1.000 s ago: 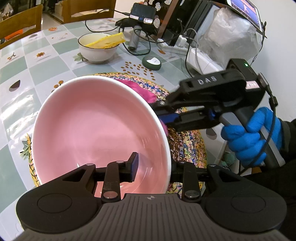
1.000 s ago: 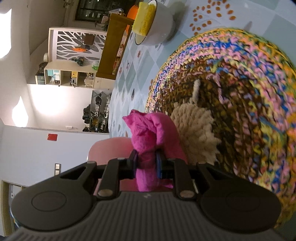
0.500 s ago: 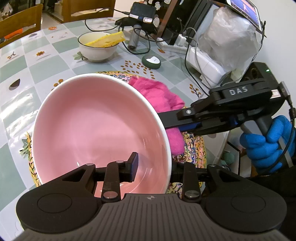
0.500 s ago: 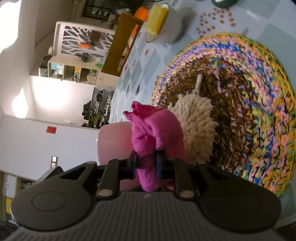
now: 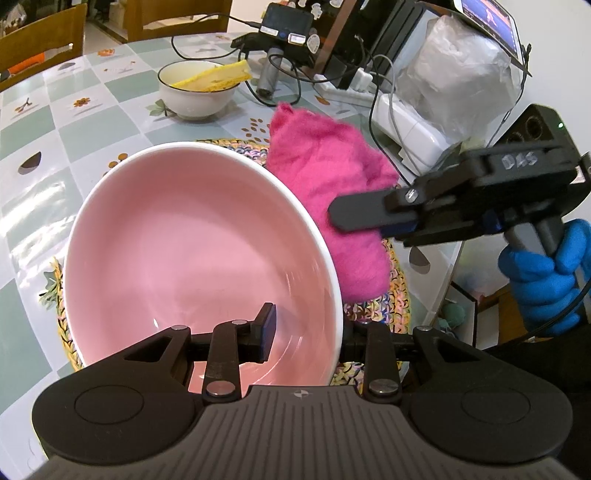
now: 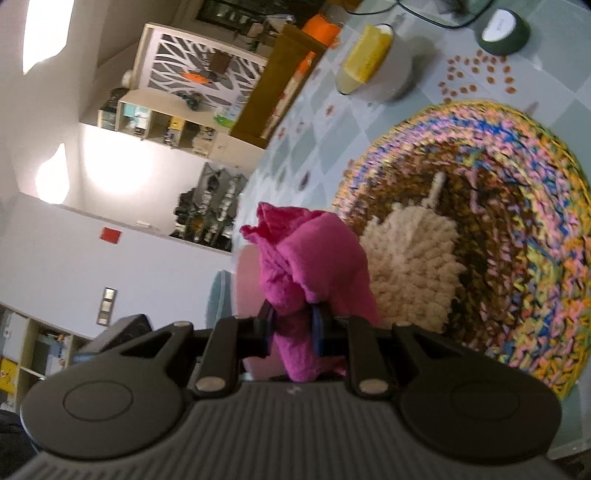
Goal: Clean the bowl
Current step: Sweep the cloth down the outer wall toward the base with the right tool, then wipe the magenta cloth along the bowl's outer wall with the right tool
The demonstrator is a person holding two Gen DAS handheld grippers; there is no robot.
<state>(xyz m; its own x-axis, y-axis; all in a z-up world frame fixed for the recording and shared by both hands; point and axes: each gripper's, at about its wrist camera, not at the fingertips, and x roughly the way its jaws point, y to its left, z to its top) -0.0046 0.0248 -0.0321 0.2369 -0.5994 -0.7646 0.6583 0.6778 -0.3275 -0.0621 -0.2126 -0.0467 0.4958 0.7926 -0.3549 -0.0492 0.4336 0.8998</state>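
My left gripper [image 5: 306, 332] is shut on the near rim of the pink bowl [image 5: 192, 240], one finger inside and the other hidden outside the wall. The bowl is tilted up over the woven mat [image 5: 391, 295], its inside facing me. My right gripper [image 5: 354, 218], held by a blue-gloved hand [image 5: 539, 273], is shut on a magenta cloth [image 5: 325, 162] just beyond the bowl's right rim and clear of its inside. In the right wrist view the magenta cloth [image 6: 314, 258] bunches up out of the right gripper [image 6: 293, 317], with a sliver of the pink bowl [image 6: 247, 280] behind it.
A cream fluffy pad [image 6: 410, 266] lies on the woven mat [image 6: 517, 221]. A white bowl with a yellow sponge [image 5: 195, 92] stands farther back. Cables, a power strip [image 5: 347, 88] and a plastic bag [image 5: 461, 74] crowd the back right. A green round device [image 6: 502, 26] sits nearby.
The right gripper has risen and drawn back to the right with the cloth, which now shows well above the bowl's rim. The bowl and left gripper have stayed put.
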